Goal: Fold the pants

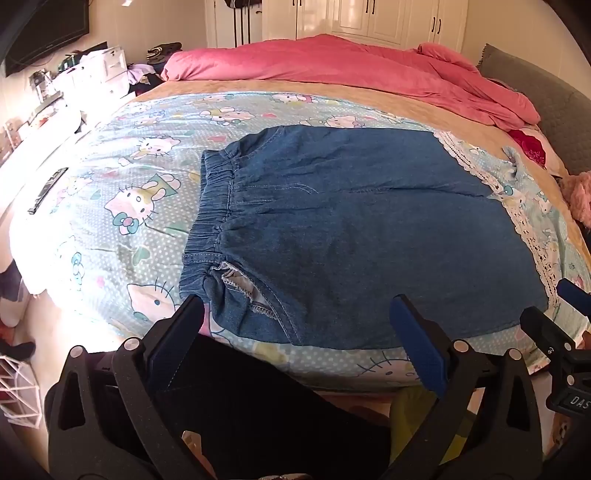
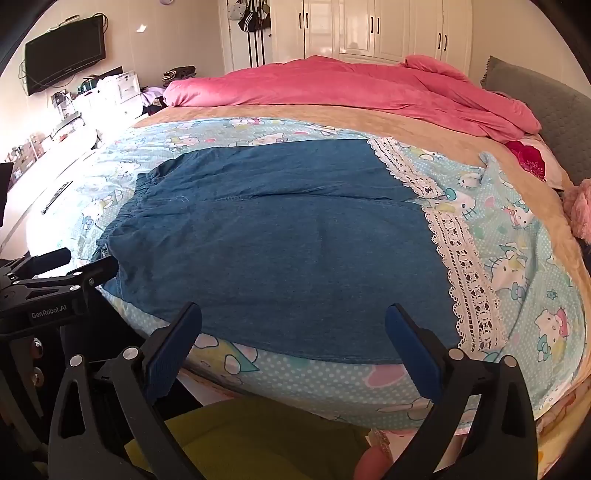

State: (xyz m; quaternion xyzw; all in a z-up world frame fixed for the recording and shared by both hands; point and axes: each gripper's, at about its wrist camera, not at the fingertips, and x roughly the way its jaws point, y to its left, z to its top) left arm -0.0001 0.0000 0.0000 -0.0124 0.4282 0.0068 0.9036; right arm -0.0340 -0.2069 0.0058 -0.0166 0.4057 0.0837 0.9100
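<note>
Blue denim pants point(image 1: 354, 236) with an elastic waistband point(image 1: 210, 214) on the left and white lace hems point(image 1: 532, 236) on the right lie flat on the cartoon-print sheet. My left gripper point(image 1: 297, 310) is open and empty at the near edge, by the waistband corner. In the right wrist view the pants point(image 2: 280, 236) spread across the bed with the lace hem point(image 2: 461, 266) at the right. My right gripper point(image 2: 293, 317) is open and empty at the pants' near edge. The left gripper point(image 2: 88, 267) shows at the left of that view.
A pink duvet point(image 2: 351, 88) is bunched at the far side of the bed, with a grey headboard cushion point(image 2: 554, 110) at the right. A TV point(image 2: 66, 51), cluttered shelves point(image 2: 107, 92) and white wardrobes point(image 2: 373, 29) line the walls. The bed's near edge point(image 2: 314, 387) drops off below the grippers.
</note>
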